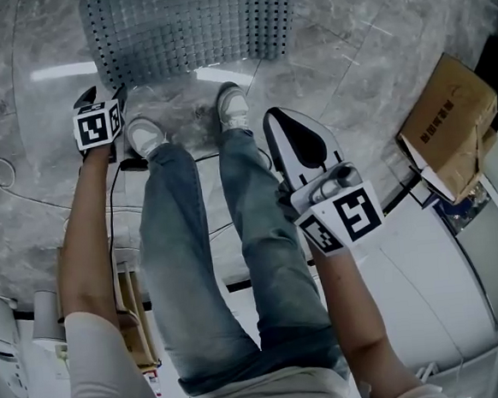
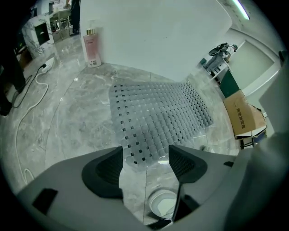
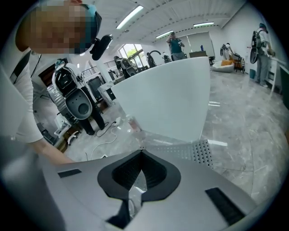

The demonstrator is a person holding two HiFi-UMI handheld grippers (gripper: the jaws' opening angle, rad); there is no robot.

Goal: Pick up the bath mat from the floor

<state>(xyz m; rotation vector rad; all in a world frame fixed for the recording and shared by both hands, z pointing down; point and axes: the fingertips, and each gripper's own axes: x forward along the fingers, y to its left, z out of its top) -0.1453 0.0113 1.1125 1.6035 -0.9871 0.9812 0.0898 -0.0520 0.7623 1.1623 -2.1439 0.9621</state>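
Observation:
The bath mat (image 1: 188,27) is a grey perforated rubber sheet lying flat on the marble floor, just ahead of the person's shoes (image 1: 233,107). My left gripper (image 1: 98,111) is held low by the left shoe. In the left gripper view it (image 2: 145,155) is open, with the mat's near edge (image 2: 153,117) showing in the gap and nothing gripped. My right gripper (image 1: 282,127) is raised above the right leg. Its jaws (image 3: 141,153) are shut on nothing, and a corner of the mat (image 3: 201,151) shows beyond them.
A cardboard box (image 1: 449,126) stands at the right, also seen in the left gripper view (image 2: 244,115). A pink bottle (image 2: 91,47) stands by a curved white wall (image 2: 158,36). A white cable (image 2: 34,85) trails over the floor at the left.

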